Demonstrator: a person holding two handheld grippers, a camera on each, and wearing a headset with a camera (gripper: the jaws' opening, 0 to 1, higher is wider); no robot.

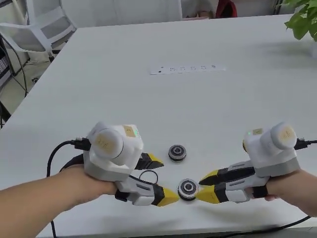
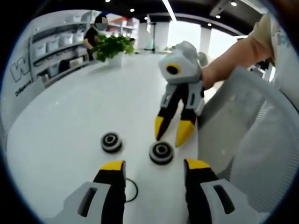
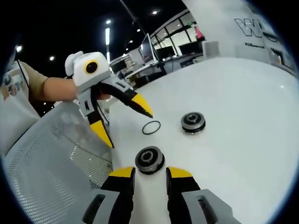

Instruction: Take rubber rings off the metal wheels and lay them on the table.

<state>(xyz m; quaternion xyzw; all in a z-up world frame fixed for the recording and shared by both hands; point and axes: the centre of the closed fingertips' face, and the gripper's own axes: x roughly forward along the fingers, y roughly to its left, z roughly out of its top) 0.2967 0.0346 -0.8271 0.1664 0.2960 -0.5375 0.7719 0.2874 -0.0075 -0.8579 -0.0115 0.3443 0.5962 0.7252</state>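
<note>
Two metal wheels with dark rubber rims sit near the table's front edge: one [image 1: 187, 188] [image 2: 161, 152] [image 3: 149, 159] between the two grippers, the other [image 1: 177, 152] [image 2: 111, 142] [image 3: 193, 122] a little farther back. A loose black rubber ring [image 1: 148, 177] [image 3: 151, 127] [image 2: 131, 189] lies flat on the table between the jaws of my left gripper [image 1: 162, 178] [image 2: 154, 165] [image 3: 124, 121], which is wide open and holds nothing. My right gripper [image 1: 200, 187] [image 3: 151, 172] [image 2: 171, 132] is open, its tips just short of the near wheel.
A white power strip [image 1: 187, 69] lies mid-table. A green plant [image 1: 303, 20] stands at the far right corner and a white chair [image 1: 44, 25] at the far left. A grey mesh chair back [image 2: 247, 140] [image 3: 46, 158] is close behind the front edge.
</note>
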